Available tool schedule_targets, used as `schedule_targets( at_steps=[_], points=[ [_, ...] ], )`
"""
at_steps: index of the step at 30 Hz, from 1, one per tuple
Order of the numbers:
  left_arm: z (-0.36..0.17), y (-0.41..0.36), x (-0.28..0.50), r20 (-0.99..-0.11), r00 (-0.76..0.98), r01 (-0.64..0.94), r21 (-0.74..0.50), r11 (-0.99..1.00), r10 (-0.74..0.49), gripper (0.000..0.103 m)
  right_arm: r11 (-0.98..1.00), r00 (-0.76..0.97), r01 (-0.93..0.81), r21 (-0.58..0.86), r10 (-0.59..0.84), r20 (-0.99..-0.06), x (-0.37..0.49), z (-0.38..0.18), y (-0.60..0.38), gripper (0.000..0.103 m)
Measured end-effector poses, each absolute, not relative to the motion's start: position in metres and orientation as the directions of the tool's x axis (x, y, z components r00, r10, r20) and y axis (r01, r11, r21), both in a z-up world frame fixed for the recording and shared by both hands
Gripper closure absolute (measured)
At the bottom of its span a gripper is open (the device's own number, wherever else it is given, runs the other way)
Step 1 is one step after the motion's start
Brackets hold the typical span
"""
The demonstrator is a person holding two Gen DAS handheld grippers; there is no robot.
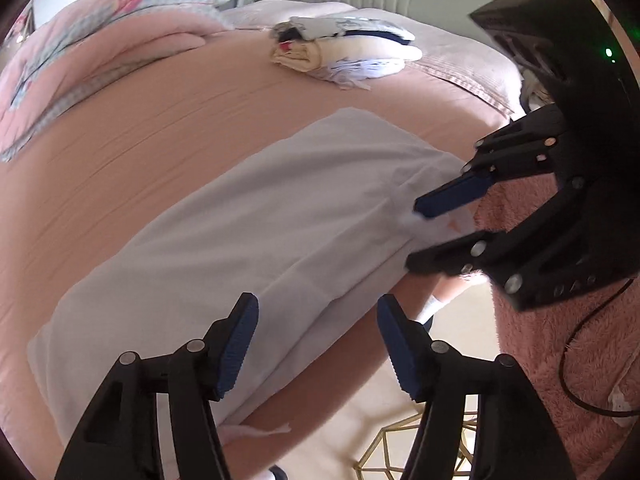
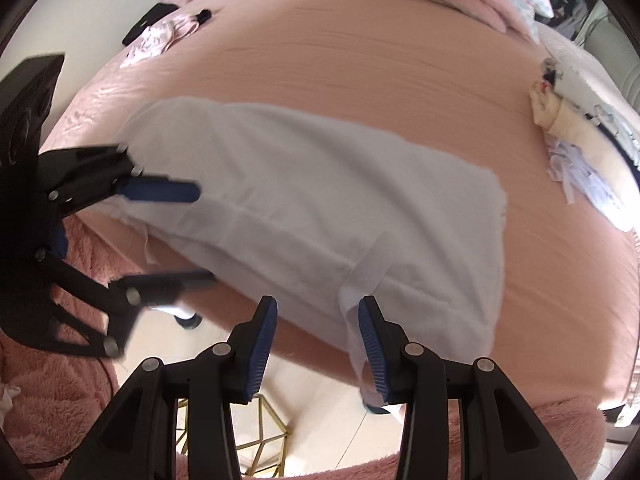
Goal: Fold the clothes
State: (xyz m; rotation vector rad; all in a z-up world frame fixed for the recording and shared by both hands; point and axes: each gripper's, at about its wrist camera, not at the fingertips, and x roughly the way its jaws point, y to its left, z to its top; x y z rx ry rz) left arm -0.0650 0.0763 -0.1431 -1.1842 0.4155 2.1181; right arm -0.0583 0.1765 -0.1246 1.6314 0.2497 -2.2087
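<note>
Garment (image 1: 248,216), white, lay folded lengthwise along near bed (image 1: 140,152) edge. Left gripper (image 1: 316,340) gaped wide, empty, over left end (probably released); right gripper (image 2: 316,344) half open, empty, poised for next fold.

Long white folded cloth garment (image 1: 224,248) along the near edge of the pink-sheeted bed (image 1: 168,128), stack of folded clothes (image 1: 344,50) behind it, rolled pink quilt (image 1: 100,40) at the far edge
</note>
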Motion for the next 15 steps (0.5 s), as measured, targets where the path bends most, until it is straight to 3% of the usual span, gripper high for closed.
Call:
schedule_targets(
  at_steps=[1,3,4,9,15],
  points=[
    [-0.145,0.080,-0.065,-0.841,-0.386,-0.685,-0.015,-0.728,0.380,0.044,-0.914,-0.245,0.398,0.084,-0.194,-0.950,-0.059,-0.129,0.176,0.061],
    [-0.149,0.082,-0.067,-0.842,-0.403,-0.683,0.016,-0.731,0.358,0.067,-0.923,-0.228,0.375,0.087,-0.183,-0.956,-0.060,-0.137,0.178,0.061],
    [-0.151,0.079,-0.068,-0.845,-0.405,-0.676,0.020,-0.736,0.349,0.083,-0.928,-0.220,0.361,0.092,-0.180,-0.959,-0.060,-0.140,0.179,0.061],
    [-0.151,0.065,-0.066,-0.840,-0.406,-0.659,-0.004,-0.752,0.360,0.099,-0.940,-0.210,0.320,0.117,-0.191,-0.959,-0.055,-0.144,0.186,0.061],
    [-0.135,0.057,-0.058,-0.818,-0.397,-0.668,-0.053,-0.743,0.416,0.101,-0.957,-0.226,0.268,0.112,-0.175,-0.958,-0.053,-0.146,0.195,0.061]
  ],
)
